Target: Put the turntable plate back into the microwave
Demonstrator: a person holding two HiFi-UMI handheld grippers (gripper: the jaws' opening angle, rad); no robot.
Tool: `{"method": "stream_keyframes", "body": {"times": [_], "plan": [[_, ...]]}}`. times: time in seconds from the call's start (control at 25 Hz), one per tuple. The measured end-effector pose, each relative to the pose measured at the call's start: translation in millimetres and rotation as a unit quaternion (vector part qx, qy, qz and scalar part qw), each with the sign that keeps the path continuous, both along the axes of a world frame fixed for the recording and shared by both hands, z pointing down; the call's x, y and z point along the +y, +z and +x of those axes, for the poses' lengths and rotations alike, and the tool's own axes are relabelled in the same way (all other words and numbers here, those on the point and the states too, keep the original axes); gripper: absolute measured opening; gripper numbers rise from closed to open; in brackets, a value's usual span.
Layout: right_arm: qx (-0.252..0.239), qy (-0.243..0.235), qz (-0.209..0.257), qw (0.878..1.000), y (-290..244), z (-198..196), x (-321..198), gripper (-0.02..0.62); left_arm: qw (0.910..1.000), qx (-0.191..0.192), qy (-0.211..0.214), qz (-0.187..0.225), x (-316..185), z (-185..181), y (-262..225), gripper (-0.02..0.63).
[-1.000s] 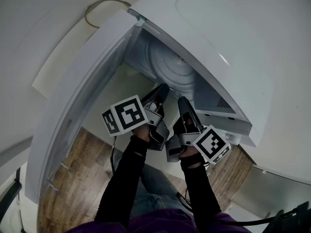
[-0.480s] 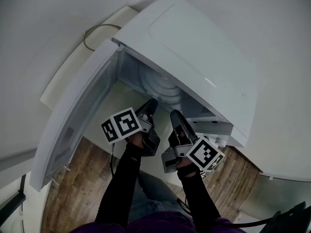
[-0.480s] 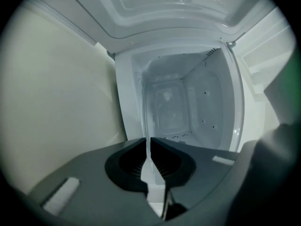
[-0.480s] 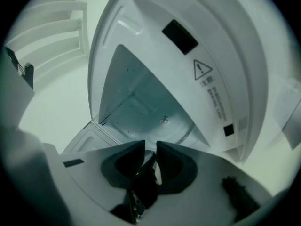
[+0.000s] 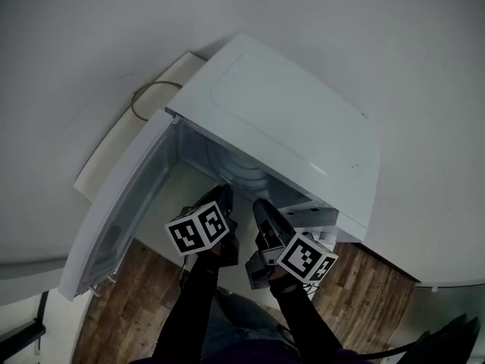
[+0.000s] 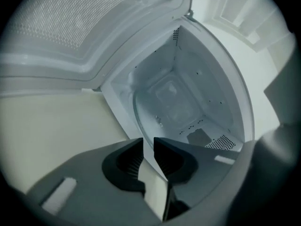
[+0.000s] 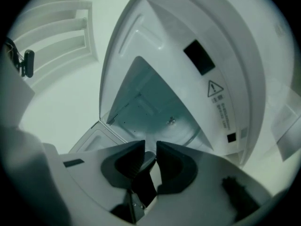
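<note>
Letting go, that's the story here: the left gripper [image 5: 225,192] has just been opening its jaws, and its own view shows them standing a little apart with nothing pinched between them, only the microwave's [image 5: 292,120] front edge visible through the gap. The turntable plate [image 5: 242,171] lies flat on the cavity floor, free of both tools. The right gripper [image 5: 258,204] is parted too, its jaws holding nothing, tips just short of the opening. A second ago both sets of tips were pushed in against the plate's rim; now they sit back at the mouth of the oven. The door [image 5: 121,207] hangs wide open on the left. Judging by this, the placing is essentially done. Whether the plate has dropped properly onto its hub can't be told from here. Closing that door looks like the only thing left.
</note>
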State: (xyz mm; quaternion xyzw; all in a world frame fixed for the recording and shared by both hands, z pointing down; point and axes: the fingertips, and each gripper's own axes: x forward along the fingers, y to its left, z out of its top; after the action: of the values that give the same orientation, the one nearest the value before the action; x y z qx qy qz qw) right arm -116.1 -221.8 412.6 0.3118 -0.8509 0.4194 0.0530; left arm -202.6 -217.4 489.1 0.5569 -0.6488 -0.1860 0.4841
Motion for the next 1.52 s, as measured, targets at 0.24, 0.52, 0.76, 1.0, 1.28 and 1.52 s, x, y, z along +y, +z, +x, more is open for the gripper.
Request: {"method": "stream_keyframes", "body": {"times": [0.24,0.52,0.76,1.0,1.28,1.52], "plan": [[0.017,-0.035,0.05,0.998,-30,-8,3,0.077,0.9922,-0.121,-0.005,0.029,14,-1,-50,0.008],[0.087,-0.092,0.148,0.981,-55,-22,19,0.043,0.9659,-0.254,-0.018,0.043,43,-7,-101,0.008],[0.123,-0.113,0.262,0.95,-86,-32,30,0.031,0.9439,-0.322,-0.028,0.067,55,-1,-136,0.008],[0.138,-0.101,0.362,0.916,-120,-31,30,0.014,0.9198,-0.375,-0.045,0.106,57,1,-174,0.008],[0.141,-0.096,0.417,0.893,-144,-27,33,0.009,0.9015,-0.405,-0.057,0.143,59,6,-204,0.008],[0.141,-0.101,0.425,0.889,-148,-26,34,0.009,0.8863,-0.435,-0.06,0.148,63,5,-209,0.008]]}}
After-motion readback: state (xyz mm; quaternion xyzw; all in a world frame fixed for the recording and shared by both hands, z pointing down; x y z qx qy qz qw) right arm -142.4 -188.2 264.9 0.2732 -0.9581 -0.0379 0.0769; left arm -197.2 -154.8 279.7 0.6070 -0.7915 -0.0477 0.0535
